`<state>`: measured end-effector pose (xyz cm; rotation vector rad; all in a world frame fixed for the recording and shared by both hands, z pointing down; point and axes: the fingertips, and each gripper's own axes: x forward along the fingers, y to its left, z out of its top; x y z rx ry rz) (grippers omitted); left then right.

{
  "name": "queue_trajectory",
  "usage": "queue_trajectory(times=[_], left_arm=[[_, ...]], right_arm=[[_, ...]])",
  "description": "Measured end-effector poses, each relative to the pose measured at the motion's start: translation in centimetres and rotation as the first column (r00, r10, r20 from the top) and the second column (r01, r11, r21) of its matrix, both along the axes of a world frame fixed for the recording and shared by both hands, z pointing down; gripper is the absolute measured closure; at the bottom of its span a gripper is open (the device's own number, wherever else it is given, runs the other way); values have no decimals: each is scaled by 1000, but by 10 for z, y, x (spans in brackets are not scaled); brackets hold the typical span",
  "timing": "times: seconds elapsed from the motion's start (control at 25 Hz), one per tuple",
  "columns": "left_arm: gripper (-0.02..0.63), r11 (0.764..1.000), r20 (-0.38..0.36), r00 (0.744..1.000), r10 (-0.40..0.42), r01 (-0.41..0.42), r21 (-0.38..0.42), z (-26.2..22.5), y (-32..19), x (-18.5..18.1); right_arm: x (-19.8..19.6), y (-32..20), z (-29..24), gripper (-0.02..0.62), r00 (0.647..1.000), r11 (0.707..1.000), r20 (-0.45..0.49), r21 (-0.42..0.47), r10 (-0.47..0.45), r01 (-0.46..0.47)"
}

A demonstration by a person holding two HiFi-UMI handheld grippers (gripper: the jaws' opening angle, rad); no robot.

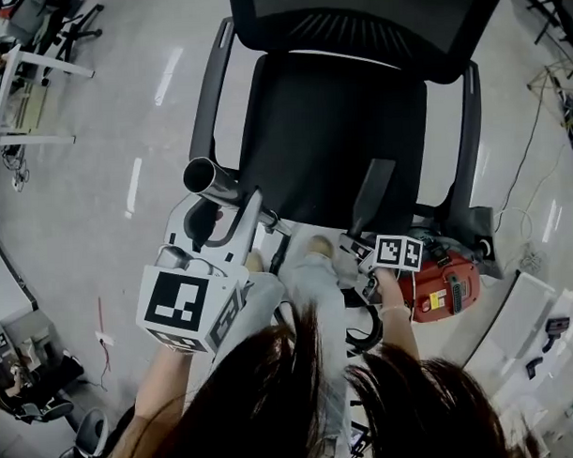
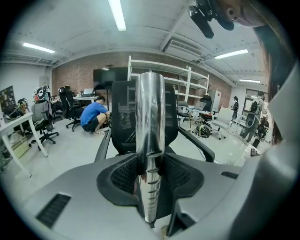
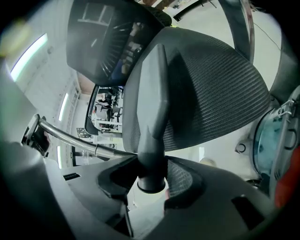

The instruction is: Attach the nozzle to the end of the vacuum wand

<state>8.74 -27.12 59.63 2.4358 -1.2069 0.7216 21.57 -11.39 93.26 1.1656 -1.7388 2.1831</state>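
Observation:
In the head view my left gripper (image 1: 218, 216) is shut on the chrome vacuum wand (image 1: 210, 176), whose open round end points up and to the left. The left gripper view has the wand (image 2: 150, 136) standing straight up between the jaws of that gripper (image 2: 150, 187). My right gripper (image 1: 367, 241) is shut on the round base of a dark, flat crevice nozzle (image 1: 375, 197), which leans over the chair seat. In the right gripper view the nozzle (image 3: 157, 103) rises from that gripper (image 3: 151, 180), and the wand (image 3: 70, 138) crosses at the left. Wand and nozzle are apart.
A black mesh office chair (image 1: 339, 128) stands right in front of me. The red vacuum body (image 1: 445, 288) sits on the floor at my right, beside white boxes (image 1: 544, 346). Desks, chairs and a crouching person (image 2: 93, 117) are further off in the room.

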Motion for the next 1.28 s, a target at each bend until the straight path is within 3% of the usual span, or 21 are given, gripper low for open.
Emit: queue_trajectory(times=[0.28,1.28], left_arm=[[446,1000,10,1000,29,-29,-10,-4,6,1],[446,997,2,997,81,-81,5,-25,35,9]], right_arm=[[-2,1,-29,410,999,999,13,16,39,-39],[-15,6,-122,410,999,999,35,37,27,-29]])
